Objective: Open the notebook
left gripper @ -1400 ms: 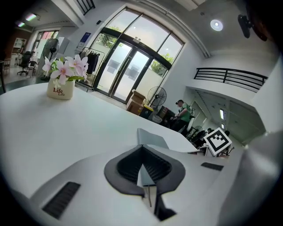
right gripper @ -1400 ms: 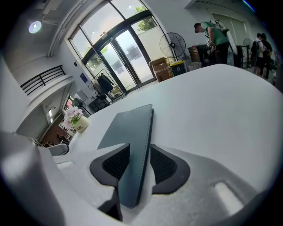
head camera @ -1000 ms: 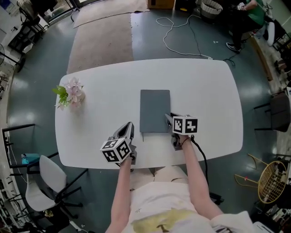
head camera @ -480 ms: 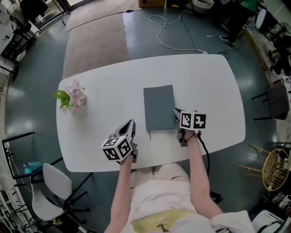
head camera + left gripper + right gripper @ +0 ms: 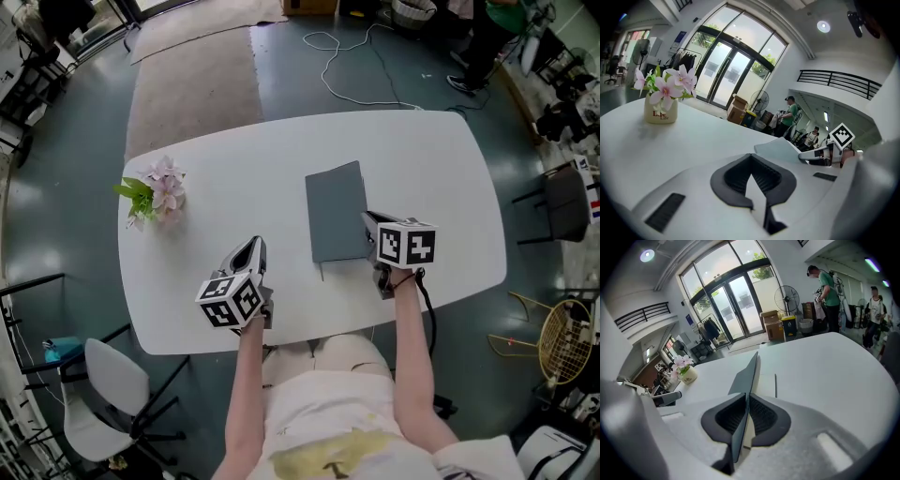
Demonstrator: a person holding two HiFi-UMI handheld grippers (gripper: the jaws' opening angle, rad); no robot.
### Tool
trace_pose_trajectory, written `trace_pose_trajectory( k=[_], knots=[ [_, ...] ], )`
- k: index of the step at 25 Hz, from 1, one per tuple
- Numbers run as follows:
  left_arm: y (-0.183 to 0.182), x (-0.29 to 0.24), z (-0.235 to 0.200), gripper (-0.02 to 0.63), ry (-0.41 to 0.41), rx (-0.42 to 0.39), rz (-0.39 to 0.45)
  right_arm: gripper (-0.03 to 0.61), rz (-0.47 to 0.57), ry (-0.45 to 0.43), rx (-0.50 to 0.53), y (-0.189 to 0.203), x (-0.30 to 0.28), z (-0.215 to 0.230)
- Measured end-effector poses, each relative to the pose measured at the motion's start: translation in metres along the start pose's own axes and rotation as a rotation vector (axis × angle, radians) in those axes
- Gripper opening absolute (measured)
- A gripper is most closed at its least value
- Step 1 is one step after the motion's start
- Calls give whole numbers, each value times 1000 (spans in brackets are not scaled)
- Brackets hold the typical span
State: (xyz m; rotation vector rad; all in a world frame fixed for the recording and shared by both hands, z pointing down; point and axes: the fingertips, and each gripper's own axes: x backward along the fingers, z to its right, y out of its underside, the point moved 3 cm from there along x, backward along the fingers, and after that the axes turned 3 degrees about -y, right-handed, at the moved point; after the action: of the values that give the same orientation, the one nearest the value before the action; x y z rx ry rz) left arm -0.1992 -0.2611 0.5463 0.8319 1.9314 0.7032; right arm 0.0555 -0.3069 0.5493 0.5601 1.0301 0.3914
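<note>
The grey notebook (image 5: 336,214) lies on the white table (image 5: 225,169), its cover's right edge raised off the pages. My right gripper (image 5: 373,225) holds that edge; its jaws are closing with the cover pinched between the pads. In the right gripper view the grey cover (image 5: 746,373) stands on edge in the right gripper (image 5: 744,399), with cream pages (image 5: 764,380) below. My left gripper (image 5: 251,253) hovers left of the notebook, shut and empty. In the left gripper view the left gripper (image 5: 751,161) points at the notebook (image 5: 780,149).
A small vase of pink flowers (image 5: 157,192) stands at the table's left end. A thin ribbon (image 5: 322,272) pokes from the notebook's near edge. A white chair (image 5: 108,370) is at lower left, a dark chair (image 5: 558,202) at right; a cable (image 5: 352,66) lies on the floor.
The right gripper's jaws closed on the cover's right edge and rose, lifting the cover. The left gripper drifted a little to the left.
</note>
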Motion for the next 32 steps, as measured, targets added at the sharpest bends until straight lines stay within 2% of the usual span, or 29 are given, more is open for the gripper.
trace_pose_trajectory(
  k=[8,20,26,32],
  knots=[
    [-16,14,-22,-2,23,-6,29,32,26,39,64,-18,6,-38],
    [-30,33,-35,-2,87,-40,41,32,34,113,219,-31,3,-103],
    [-33,44,-46,-2,64,-20,74,32,29,126,332,-32,-14,-141],
    [-36,57,-44,-2,19,-9,109,32,41,112,377,-28,-26,-162]
  ],
)
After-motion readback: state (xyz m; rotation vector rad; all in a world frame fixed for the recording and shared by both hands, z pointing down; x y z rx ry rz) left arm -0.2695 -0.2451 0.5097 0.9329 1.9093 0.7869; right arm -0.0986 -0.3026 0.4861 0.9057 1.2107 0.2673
